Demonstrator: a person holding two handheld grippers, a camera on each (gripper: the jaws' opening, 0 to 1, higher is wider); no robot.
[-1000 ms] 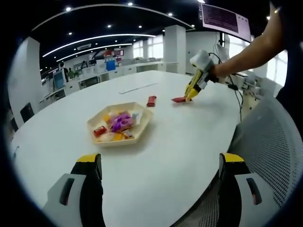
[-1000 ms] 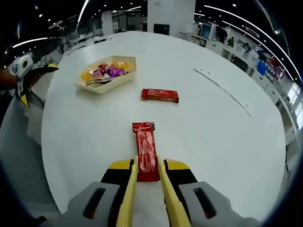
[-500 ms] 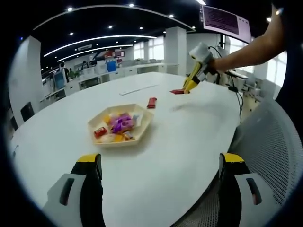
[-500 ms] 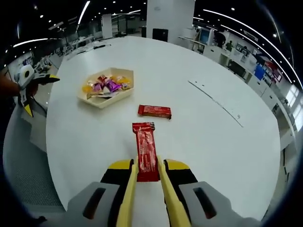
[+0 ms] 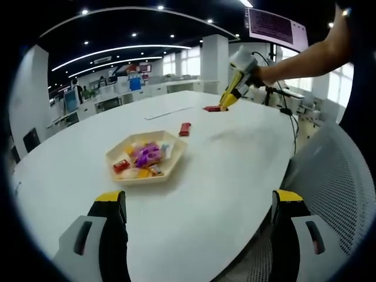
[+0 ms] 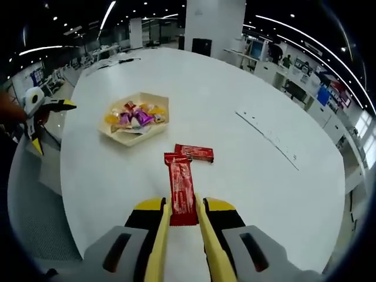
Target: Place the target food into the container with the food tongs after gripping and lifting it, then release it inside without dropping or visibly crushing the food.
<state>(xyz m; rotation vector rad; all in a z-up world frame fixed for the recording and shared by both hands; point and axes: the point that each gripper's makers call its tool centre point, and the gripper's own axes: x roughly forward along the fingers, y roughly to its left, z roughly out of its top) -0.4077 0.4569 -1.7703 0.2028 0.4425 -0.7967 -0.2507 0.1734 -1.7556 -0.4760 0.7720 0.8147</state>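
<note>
A round white table spreads across both views. On it sits a pale hexagonal tray heaped with wrapped sweets, at about ten o'clock in the right gripper view. The right gripper is clamped on a long red snack bar, held up off the tabletop. A second red bar lies flat between it and the tray. The left gripper hangs with jaws spread wide at the table's near edge.

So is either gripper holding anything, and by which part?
The right gripper holds a red bar by its near end, lifted off the table. The left gripper is open, holding nothing.
</note>
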